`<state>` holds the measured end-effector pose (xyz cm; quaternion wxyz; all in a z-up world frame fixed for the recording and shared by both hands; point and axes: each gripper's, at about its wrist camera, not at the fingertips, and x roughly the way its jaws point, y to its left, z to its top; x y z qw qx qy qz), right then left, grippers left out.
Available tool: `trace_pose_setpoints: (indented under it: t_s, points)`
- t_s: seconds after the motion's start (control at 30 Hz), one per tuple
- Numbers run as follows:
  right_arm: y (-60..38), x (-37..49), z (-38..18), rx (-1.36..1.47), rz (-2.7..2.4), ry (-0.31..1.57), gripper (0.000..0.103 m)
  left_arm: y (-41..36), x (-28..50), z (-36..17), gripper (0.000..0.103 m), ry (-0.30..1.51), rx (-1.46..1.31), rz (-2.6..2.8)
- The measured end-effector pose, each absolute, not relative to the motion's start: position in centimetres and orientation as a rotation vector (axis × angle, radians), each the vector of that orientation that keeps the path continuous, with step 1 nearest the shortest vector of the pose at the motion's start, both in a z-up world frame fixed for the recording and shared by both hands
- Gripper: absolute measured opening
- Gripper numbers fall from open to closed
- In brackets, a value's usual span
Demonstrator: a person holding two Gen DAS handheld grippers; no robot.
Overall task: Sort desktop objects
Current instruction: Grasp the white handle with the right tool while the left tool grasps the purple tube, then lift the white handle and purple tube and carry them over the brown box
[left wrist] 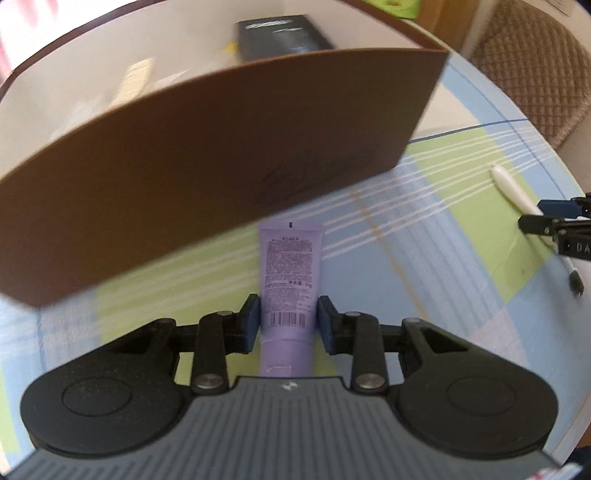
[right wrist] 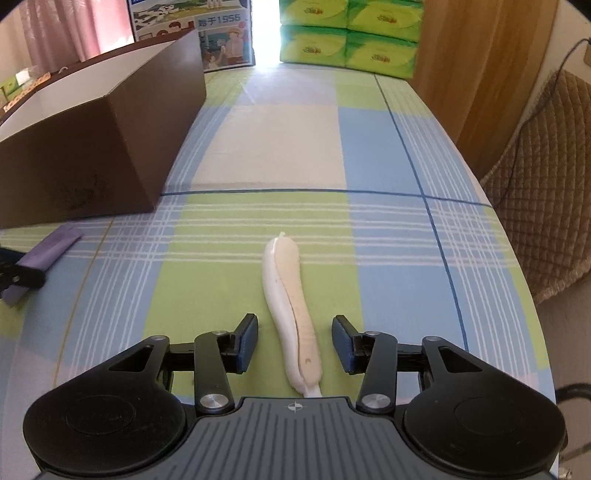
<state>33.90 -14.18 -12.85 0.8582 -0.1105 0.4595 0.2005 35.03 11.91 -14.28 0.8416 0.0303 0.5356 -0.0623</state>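
Note:
A purple tube (left wrist: 289,280) with printed text and a barcode lies between the pads of my left gripper (left wrist: 289,322), which is shut on it just in front of the brown box (left wrist: 207,155). The tube also shows at the left of the right wrist view (right wrist: 48,251). A white and cream brush handle (right wrist: 291,306) lies on the checked tablecloth (right wrist: 388,147) between the fingers of my right gripper (right wrist: 294,341), which is open around it without touching. In the left wrist view the same brush (left wrist: 513,195) lies at the right, with its dark bristle end (left wrist: 576,286) towards me.
The open brown box (right wrist: 92,147) holds a black box (left wrist: 280,37) and pale items. Green tissue packs (right wrist: 347,33) and a printed carton (right wrist: 207,33) stand at the table's far end. A quilted brown chair (right wrist: 546,184) stands past the right edge.

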Motion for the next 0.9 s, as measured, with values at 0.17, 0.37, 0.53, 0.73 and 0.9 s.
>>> trace_pose_setpoints:
  t_s: [0.17, 0.37, 0.53, 0.73, 0.9]
  points:
    - [-14.0, 34.0, -12.9, -0.239, 0.429, 0.960, 0.039, 13.4, 32.6, -14.0, 0.028, 1.158, 0.016, -0.073]
    - [-12.4, 32.6, -12.8, -0.289, 0.516, 0.953, 0.020, 13.5, 32.2, -13.7, 0.028, 1.162, 0.015, -0.049]
    - [-10.2, 30.6, -12.8, -0.321, 0.606, 0.954, 0.018, 13.0, 32.8, -13.7, 0.029, 1.162, 0.029, -0.051]
    - [-7.5, 27.4, -13.0, -0.372, 0.733, 0.958, 0.018, 13.1, 32.6, -13.8, 0.028, 1.167, 0.027, -0.050]
    - [-6.2, 25.7, -13.0, -0.375, 0.794, 0.985, 0.017, 13.2, 31.8, -13.8, 0.028, 1.178, 0.016, -0.062]
